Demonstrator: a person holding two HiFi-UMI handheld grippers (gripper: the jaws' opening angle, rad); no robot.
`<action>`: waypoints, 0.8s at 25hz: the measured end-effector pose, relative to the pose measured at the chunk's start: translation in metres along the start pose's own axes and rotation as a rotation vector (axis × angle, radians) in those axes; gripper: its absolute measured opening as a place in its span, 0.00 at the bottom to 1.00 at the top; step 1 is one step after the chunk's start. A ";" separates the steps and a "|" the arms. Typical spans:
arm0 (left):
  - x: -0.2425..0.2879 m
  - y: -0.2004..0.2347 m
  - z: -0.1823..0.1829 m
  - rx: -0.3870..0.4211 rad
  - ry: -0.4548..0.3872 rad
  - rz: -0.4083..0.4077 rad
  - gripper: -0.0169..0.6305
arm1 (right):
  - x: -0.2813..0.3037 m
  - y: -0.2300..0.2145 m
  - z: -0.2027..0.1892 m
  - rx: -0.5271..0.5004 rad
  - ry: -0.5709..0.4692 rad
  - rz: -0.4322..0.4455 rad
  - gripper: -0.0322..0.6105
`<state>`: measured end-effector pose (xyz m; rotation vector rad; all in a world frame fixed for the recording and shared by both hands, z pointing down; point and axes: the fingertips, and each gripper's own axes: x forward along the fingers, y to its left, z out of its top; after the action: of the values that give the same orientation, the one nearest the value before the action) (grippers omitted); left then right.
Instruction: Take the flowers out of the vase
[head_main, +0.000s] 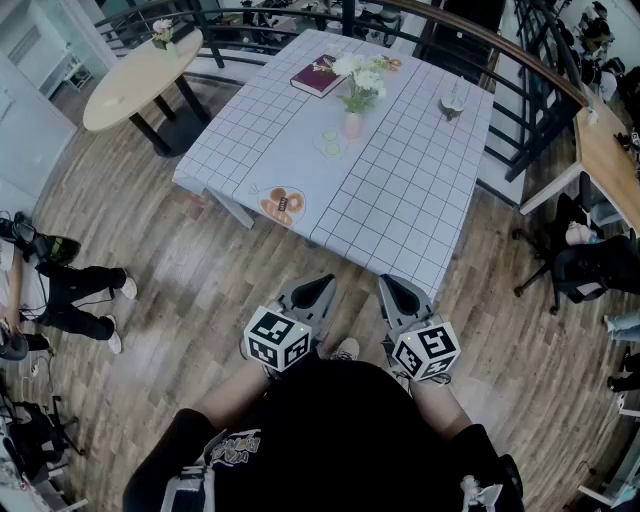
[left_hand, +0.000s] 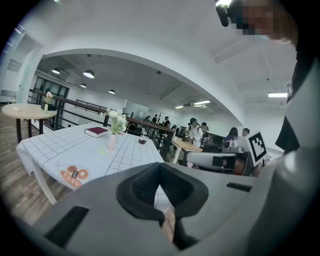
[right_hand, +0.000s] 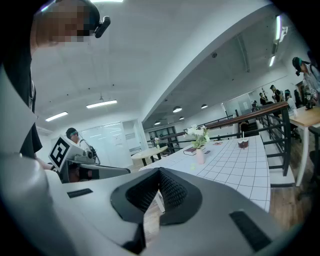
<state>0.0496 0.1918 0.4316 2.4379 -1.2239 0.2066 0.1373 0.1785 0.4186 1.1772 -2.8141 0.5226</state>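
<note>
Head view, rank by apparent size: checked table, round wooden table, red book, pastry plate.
1. checked table
2. round wooden table
3. red book and pastry plate: about alike. The book sits farther from the camera, so no ranking between them.

Your right tool (right_hand: 159, 176) had its 2 jaws closed together, nothing between them. Ahead, well apart, the pink vase (right_hand: 200, 156) holding white flowers (right_hand: 198, 133) stood upright on the checked desk (right_hand: 235, 162), near 1 book (right_hand: 190, 151).
</note>
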 end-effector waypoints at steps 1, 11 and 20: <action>0.000 0.001 0.000 -0.001 0.001 0.001 0.04 | 0.000 0.000 0.000 0.000 0.000 -0.001 0.08; 0.002 0.001 -0.001 -0.008 0.004 -0.008 0.04 | 0.003 0.000 -0.001 0.012 -0.006 0.023 0.08; 0.002 0.006 0.004 -0.025 0.003 -0.007 0.04 | 0.008 -0.002 0.002 0.025 -0.010 0.022 0.08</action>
<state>0.0459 0.1855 0.4307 2.4194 -1.2086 0.1920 0.1337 0.1709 0.4185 1.1577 -2.8407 0.5567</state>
